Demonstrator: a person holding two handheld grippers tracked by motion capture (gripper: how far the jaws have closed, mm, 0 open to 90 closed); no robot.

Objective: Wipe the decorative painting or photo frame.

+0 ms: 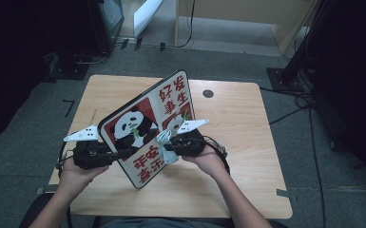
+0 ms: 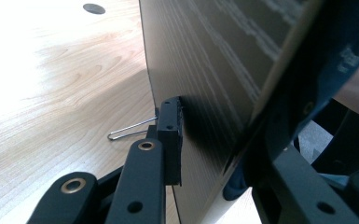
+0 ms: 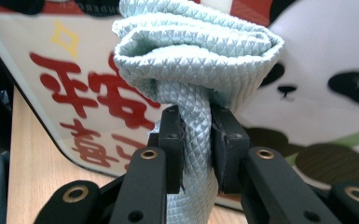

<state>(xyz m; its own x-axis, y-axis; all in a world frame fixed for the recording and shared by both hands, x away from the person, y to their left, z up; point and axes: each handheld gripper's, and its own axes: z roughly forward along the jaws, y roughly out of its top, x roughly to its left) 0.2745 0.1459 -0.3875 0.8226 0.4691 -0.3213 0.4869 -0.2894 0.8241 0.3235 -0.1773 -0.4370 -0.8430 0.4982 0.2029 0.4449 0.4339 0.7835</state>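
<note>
Grey carpet surrounds a pale wooden table [image 1: 247, 123]. At the left, the left gripper [image 1: 119, 154] has its jaws clamped on the lower left edge of a panda board [image 1: 142, 126], which stands on edge near the table's middle, tilted, its long axis running from the near bottom corner up and away to the far top. To the right, the right gripper [image 1: 168, 145] pinches a folded pale green cloth [image 3: 196, 56] tightly, pressed against the board's printed face.

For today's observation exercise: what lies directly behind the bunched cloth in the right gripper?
The panda board, its printed face with red characters, stands behind the cloth held by the right gripper. The print directly behind the cloth is covered.
</note>
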